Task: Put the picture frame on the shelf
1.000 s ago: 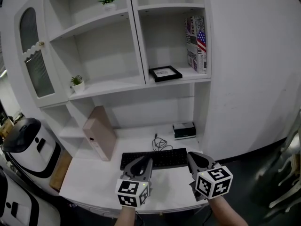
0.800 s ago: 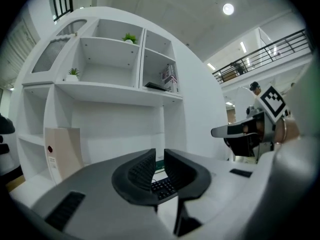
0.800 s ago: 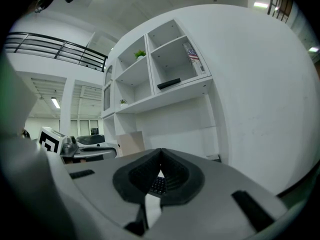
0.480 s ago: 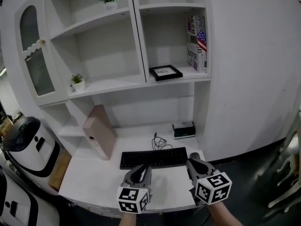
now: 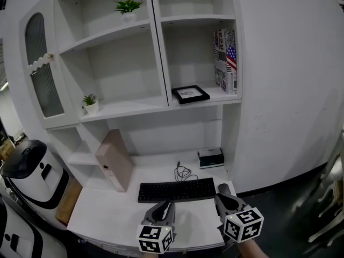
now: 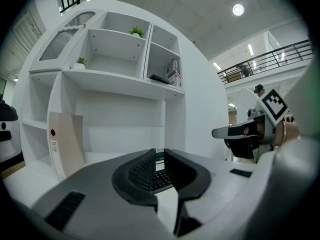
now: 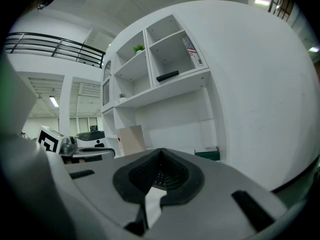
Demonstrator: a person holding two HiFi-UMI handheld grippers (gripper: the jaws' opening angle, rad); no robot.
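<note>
The black picture frame lies flat on the shelf in the right-hand bay, beside upright books. It also shows in the left gripper view and the right gripper view. Both grippers hang low over the desk's front edge, far below the frame and holding nothing. My left gripper shows a narrow gap between its tips. The jaws of my right gripper meet at the tips.
A black keyboard lies on the white desk, with a coiled cable and a small dark box behind it. A pink folder leans at the left. Small plants stand on the left shelves. A white machine is beside the desk.
Both grippers have drawn back and down toward the lower edge of the head view. The view has tilted up slightly. The frame has stayed on the shelf.
</note>
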